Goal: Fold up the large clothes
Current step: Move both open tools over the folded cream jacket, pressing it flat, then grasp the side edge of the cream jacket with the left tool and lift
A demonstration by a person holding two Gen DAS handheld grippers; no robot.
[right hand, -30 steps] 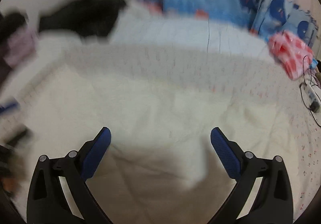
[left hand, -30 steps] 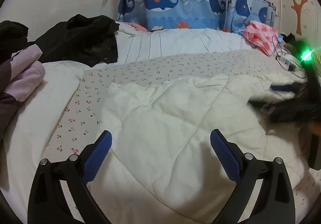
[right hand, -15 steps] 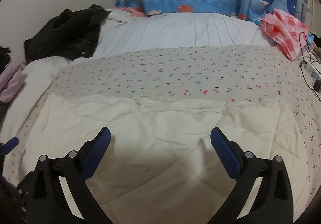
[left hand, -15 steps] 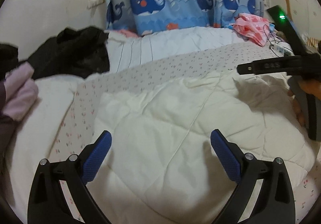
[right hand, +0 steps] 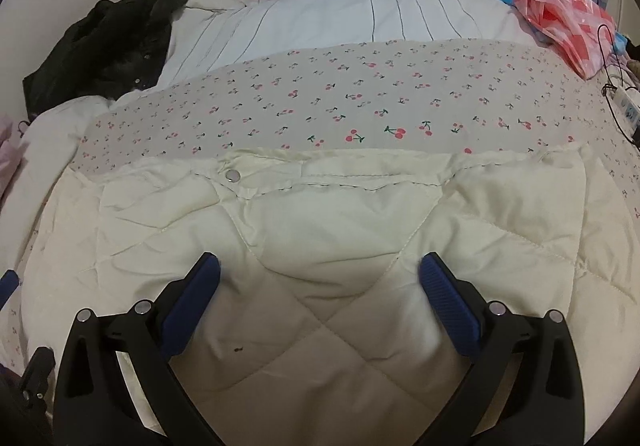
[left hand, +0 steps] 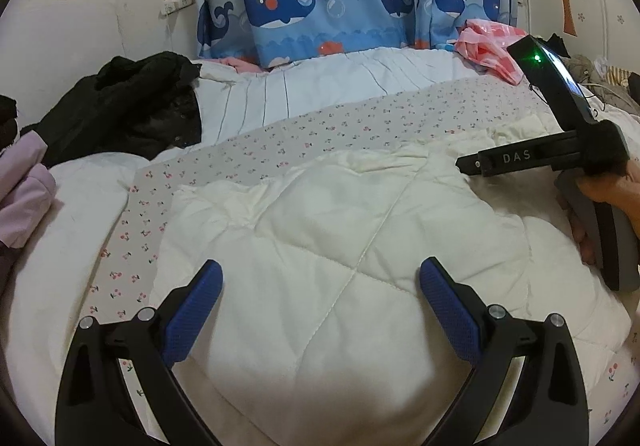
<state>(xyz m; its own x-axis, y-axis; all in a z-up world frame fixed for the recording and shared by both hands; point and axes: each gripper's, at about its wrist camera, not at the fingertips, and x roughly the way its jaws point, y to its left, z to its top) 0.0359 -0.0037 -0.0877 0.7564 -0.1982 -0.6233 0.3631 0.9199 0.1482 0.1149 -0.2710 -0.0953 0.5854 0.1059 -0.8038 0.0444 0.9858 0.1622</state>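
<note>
Both jaws stand spread wide, gripping nothing: left gripper (left hand: 320, 286) and right gripper (right hand: 320, 278) hover over the cream quilted garment (right hand: 320, 214), which lies flat on the cherry-print bedsheet (right hand: 360, 94) at 6 o'clock of the bed. Risk: the puffy, slippery padding may slide from a shallow pinch, or a fold may spring back. Snap button (right hand: 231, 175) sits at 11 o'clock. Legible lettering: "DAS" on the right gripper's bar (left hand: 516, 157).

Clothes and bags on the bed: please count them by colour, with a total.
Cream: 1, the quilted coat
Black: 1, the jacket
Lilac: 1, the garment at the left edge
Pink: 1, the plastic bag
Total: 4
</note>
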